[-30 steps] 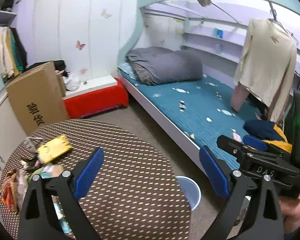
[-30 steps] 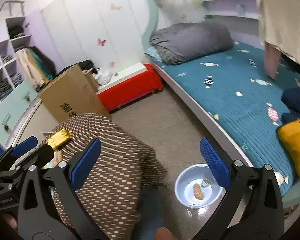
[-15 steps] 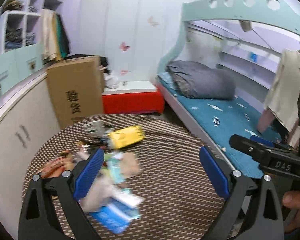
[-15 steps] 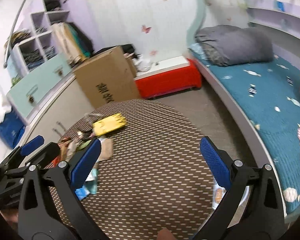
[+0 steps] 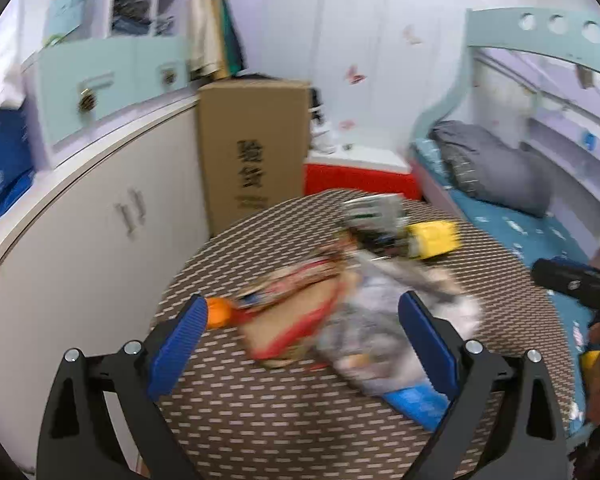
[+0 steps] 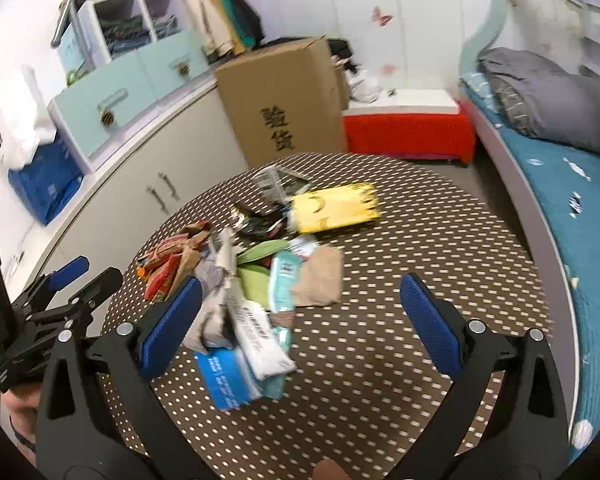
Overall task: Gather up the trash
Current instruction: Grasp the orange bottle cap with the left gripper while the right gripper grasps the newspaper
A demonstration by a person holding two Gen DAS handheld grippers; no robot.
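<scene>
A pile of trash point(image 6: 256, 276) lies on the round brown patterned table point(image 6: 420, 248): a yellow wrapper point(image 6: 334, 208), a red snack packet point(image 6: 168, 260), a blue packet point(image 6: 228, 376), white and green wrappers. In the left wrist view the pile point(image 5: 340, 312) is blurred, with the yellow wrapper point(image 5: 434, 238) behind it. My left gripper point(image 5: 300, 348) is open and empty, just above the near side of the pile; it also shows in the right wrist view point(image 6: 66, 280). My right gripper point(image 6: 298, 320) is open and empty above the pile.
A tall cardboard box point(image 6: 288, 100) stands behind the table, a red bench point(image 6: 408, 132) beside it. A white cabinet point(image 6: 140, 184) runs along the left. A bed with teal cover point(image 6: 580, 200) lies at the right.
Both grippers have swung left from the bed and floor bowl toward the table. The trash pile now sits centred between the fingers of both. Both stay open.
</scene>
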